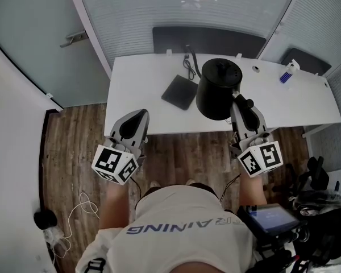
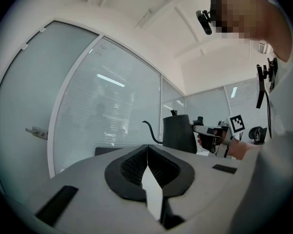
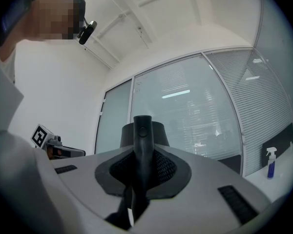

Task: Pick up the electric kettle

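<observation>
The black electric kettle [image 1: 217, 89] with a thin gooseneck spout is off its base and hangs over the front part of the white table [image 1: 139, 90]. My right gripper [image 1: 242, 103] is shut on the kettle's black handle [image 3: 142, 145], which stands upright between the pads. The kettle's body [image 3: 158, 132] rises just behind the handle. In the left gripper view the kettle [image 2: 178, 132] shows to the right with the right gripper [image 2: 205, 128] at its handle. My left gripper [image 1: 137, 118] is shut on nothing, off the table's front edge at the left; its pads [image 2: 147, 155] meet at the tips.
The flat black kettle base [image 1: 180, 91] with its cord [image 1: 190, 66] lies on the table left of the kettle. A spray bottle [image 1: 288, 72] stands at the table's far right. Glass walls with blinds close off the back. Wooden floor lies below the table's front edge.
</observation>
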Available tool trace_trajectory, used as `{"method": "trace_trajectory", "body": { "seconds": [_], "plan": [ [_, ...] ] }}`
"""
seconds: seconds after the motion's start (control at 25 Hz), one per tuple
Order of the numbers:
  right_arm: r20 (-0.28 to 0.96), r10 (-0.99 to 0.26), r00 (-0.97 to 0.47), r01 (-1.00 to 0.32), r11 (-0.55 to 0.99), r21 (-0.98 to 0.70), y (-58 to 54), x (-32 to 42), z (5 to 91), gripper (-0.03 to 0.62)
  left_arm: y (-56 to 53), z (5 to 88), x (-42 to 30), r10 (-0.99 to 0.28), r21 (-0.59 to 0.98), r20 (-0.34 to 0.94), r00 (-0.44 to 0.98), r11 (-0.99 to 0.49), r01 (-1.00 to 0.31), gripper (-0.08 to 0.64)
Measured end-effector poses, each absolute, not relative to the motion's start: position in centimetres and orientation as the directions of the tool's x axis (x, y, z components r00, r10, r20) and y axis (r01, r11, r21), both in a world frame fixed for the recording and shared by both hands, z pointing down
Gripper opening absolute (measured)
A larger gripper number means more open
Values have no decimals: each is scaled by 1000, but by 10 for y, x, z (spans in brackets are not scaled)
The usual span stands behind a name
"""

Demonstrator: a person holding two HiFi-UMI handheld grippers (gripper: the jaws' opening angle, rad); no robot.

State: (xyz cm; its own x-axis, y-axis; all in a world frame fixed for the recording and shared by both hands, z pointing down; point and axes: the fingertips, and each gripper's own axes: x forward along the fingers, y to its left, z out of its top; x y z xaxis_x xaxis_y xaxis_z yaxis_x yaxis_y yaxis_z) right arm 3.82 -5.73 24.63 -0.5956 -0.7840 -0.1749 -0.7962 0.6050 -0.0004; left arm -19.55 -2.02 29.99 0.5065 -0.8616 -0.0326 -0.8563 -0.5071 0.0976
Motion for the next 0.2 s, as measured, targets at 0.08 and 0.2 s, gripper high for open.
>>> {"method": "trace_trajectory", "body": {
  "seconds": [0.08,0.2],
  "plan": [
    [-176,-782,-598,-794,608,-5,-58,37,247,58,-20,300,-196,-862,98,-34,505,-506,-857,17],
    [-177,-779,-601,-791,612,-7,-58,36,247,58,-20,302,-197,-865,101,-34,500,-501,-859,17]
  ]
}}
